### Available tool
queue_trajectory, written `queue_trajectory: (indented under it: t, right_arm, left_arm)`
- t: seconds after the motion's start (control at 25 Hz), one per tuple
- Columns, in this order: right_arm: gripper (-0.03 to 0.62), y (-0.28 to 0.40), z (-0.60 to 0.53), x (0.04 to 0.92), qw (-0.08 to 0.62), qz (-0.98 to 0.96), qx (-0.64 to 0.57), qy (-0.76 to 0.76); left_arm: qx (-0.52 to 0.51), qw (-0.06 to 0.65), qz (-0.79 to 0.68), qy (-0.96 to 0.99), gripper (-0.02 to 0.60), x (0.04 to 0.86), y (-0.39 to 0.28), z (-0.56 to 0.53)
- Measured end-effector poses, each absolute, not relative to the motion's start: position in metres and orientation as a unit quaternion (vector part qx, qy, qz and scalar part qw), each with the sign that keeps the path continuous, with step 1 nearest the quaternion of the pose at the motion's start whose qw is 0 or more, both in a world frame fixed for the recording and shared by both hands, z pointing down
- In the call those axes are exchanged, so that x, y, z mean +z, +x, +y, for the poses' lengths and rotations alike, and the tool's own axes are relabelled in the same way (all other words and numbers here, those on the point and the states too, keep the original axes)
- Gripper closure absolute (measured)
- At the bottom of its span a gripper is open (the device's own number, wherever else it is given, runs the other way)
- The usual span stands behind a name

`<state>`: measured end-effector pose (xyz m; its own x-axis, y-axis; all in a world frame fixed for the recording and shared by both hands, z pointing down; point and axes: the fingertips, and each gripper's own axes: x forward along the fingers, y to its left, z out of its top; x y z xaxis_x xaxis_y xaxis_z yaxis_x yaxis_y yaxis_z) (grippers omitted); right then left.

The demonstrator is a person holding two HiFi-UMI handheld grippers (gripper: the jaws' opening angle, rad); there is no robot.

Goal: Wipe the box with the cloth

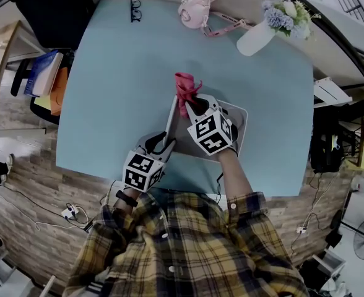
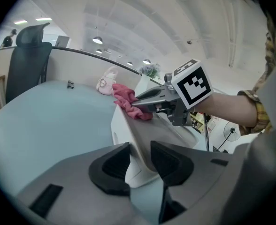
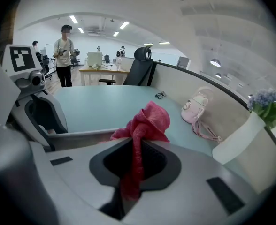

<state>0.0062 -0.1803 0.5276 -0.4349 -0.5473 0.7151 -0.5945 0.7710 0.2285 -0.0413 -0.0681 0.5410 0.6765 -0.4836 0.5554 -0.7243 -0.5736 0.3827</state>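
Right gripper [image 1: 191,103] was clenched on the pink cloth [image 1: 183,85] at the far left rim of the box [image 1: 239,122], which stood on the near middle of the table [image 1: 108,91]; left gripper [image 1: 168,142] clamped its near left wall. Wiping seemed just under way, with most of the box left to do. I saw nothing inside the box, while the far right vase [image 1: 256,39] held flowers [image 1: 284,14].

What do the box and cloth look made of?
The box looks like moulded plastic, smooth and matte, white outside: thin stiff wall, rounded corners. The cloth is soft pink fabric, possibly terry or microfibre: it bunches into folds and shows a nubby surface.
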Motion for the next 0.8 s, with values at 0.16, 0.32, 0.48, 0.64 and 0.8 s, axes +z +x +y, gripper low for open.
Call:
queue_trajectory:
  t: [0.16,0.32,0.48,0.64,0.8]
  right_arm:
    - [0.548,0.023,-0.176,0.529,0.422,-0.838,0.03,0.344]
    - [0.548,0.041,-0.174,0.529,0.435,-0.829,0.029,0.351]
    - [0.548,0.06,-0.172,0.529,0.449,-0.818,0.029,0.359]
    - [0.548,0.075,-0.17,0.531,0.459,-0.809,0.026,0.366]
    - [0.548,0.092,-0.167,0.529,0.469,-0.799,0.022,0.375]
  left_arm:
    - [0.2,0.302,-0.353,0.863,0.448,0.541,-0.041,-0.066]
    - [0.199,0.301,-0.355,0.862,0.448,0.542,-0.041,-0.066]
    - [0.197,0.301,-0.359,0.861,0.448,0.542,-0.042,-0.067]
    - [0.195,0.299,-0.362,0.861,0.448,0.543,-0.041,-0.067]
    - [0.192,0.299,-0.364,0.861,0.448,0.542,-0.041,-0.066]
